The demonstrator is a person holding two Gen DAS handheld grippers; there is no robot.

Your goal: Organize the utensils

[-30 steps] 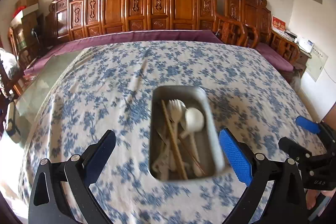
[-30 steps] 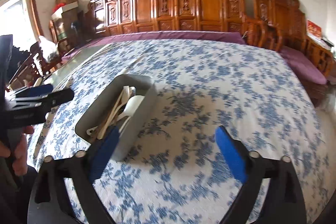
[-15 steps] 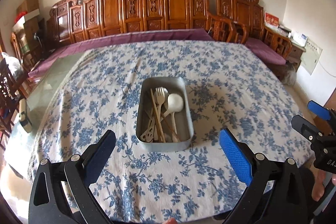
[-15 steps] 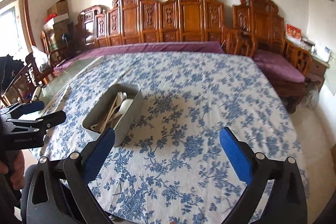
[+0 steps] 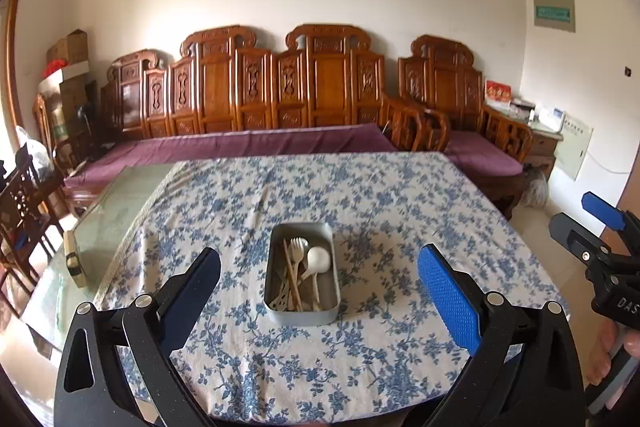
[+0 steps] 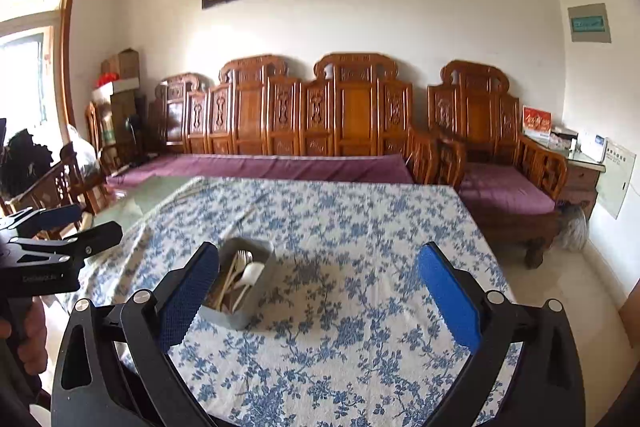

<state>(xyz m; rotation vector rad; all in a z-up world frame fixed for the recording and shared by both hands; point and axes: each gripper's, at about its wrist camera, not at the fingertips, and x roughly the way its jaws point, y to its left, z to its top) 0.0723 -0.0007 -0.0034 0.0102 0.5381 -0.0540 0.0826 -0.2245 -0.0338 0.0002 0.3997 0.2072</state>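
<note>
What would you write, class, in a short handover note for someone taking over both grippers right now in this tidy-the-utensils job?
Left gripper: open, empty, held back from the table edge and aimed at the tray.
Right gripper: open, empty, also clear of the table, with the tray seen past its left finger.
Tray: grey, on the blue flowered tablecloth, near the front edge.
Inside it: white fork, white spoon, chopsticks and some other pieces I cannot make out.
Done: all the utensils in view are in the tray; none lie loose on the cloth.
Left: nothing obvious; perhaps straighten the pile inside.
</note>
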